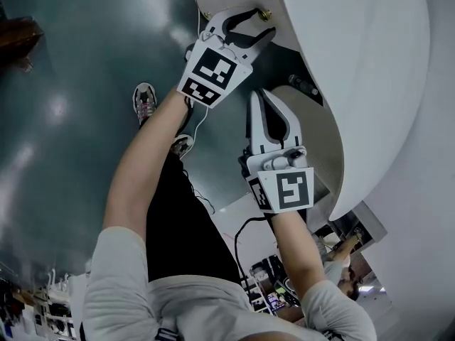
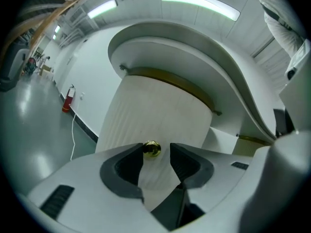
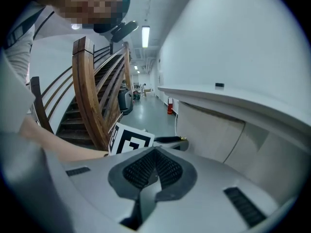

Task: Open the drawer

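**Left claw** [image 2: 156, 152]: open. The jaws stand well apart with a brass knob [image 2: 151, 149] between their tips. The knob lies close against the pad on the picture's left, and there is a clear gap to the other pad. Actual contact with the near pad cannot be confirmed. In the head view the left claw [image 1: 259, 21] brackets the same knob [image 1: 265, 14] under the overhanging edge of the white curved counter [image 1: 370, 62].

**Right claw** [image 3: 156, 154]: closed and holding nothing, its ribbed pads meeting. In the head view it [image 1: 267, 96] is just below the left claw, pointing at the underside of the counter and touching nothing visible.

**Drawer:** the knob is fixed to a cream, ribbed, curved drawer front [image 2: 160, 110] below the counter's edge. No interior or contents can be seen.
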`<state>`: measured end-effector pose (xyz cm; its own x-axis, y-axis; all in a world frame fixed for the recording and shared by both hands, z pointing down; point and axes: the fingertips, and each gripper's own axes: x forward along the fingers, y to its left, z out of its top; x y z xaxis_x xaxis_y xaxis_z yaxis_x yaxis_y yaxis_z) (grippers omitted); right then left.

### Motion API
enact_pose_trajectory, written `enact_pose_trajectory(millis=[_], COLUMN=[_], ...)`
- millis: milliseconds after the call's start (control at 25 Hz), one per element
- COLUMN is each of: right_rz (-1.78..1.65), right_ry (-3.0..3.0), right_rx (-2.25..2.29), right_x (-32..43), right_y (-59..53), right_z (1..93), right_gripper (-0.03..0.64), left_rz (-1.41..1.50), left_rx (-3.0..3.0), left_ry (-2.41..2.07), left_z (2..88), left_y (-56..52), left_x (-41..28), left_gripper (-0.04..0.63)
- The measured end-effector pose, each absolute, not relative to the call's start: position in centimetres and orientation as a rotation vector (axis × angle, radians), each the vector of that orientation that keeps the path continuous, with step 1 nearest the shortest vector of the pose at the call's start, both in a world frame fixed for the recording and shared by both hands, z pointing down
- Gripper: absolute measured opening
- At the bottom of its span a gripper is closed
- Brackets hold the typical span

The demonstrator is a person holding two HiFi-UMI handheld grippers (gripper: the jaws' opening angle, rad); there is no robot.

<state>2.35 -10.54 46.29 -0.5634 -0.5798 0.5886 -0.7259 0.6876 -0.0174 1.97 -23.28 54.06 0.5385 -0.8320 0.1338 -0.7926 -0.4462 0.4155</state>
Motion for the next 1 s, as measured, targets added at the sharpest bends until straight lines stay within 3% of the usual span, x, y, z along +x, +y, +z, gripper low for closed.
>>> enact_pose_trajectory(millis=[160,880,960,1000], right_rz=[0.347,0.321,0.318,0.317], right_ry=[-2.337,-2.357,-2.359,-2.359], right_rx=[1.014,1.032,1.029,1.027], right_x=[2.5,1.1,1.0,0.9], right_y=[-10.5,-10.2,-10.0,-9.9], right_z=[46.1,44.7,44.6,44.6], right_gripper=[0.014,0.014,0.014,0.014], left_rz=[-0.100,-0.042,-0.052,-0.058], left_rx=[2.317,2.344,2.343,2.338], left_ry=[-1.370,-1.357,-1.371,-1.387], left_z=[54.4,54.1,53.9,53.8], left_y=[-23.8,-23.3,-23.0,-22.8], left_x=[1.3,1.1,0.9,0.6], left_gripper=[0.112,0.083,0.060,0.001])
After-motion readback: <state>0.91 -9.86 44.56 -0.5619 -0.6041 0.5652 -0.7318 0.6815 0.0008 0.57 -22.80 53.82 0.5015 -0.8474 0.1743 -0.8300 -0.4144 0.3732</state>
